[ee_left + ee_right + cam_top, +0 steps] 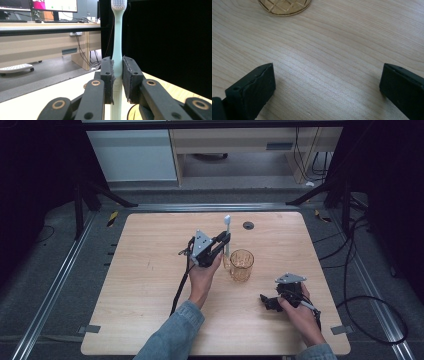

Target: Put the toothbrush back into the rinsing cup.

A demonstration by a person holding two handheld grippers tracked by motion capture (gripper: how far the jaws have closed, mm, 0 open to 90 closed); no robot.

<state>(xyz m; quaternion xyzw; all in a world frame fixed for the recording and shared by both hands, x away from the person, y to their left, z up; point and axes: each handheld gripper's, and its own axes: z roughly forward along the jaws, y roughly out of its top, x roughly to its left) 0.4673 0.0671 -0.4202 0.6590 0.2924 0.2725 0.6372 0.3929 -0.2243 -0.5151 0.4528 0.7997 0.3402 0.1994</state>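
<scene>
While the toothbrush (pixel 117 47) is clamped upright between the jaws of the left gripper (pixel 223 241) — just at 10 o'clock of the amber glass (pixel 241 265) — the right gripper (pixel 268 301) is held wide apart over the table (pixel 150 285), at the glass's 5 o'clock.

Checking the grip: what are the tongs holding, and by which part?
The left tongs clamp an upright toothbrush on its lower handle, bristles up. The right tongs are open, holding nothing.

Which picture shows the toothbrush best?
The left gripper view: the toothbrush stands upright and close, clamped between the left hand-held gripper jaws, bristles at the top. In the high view the toothbrush is small and thin, held beside the amber glass. The right gripper view shows the glass's base and wooden table.
</scene>
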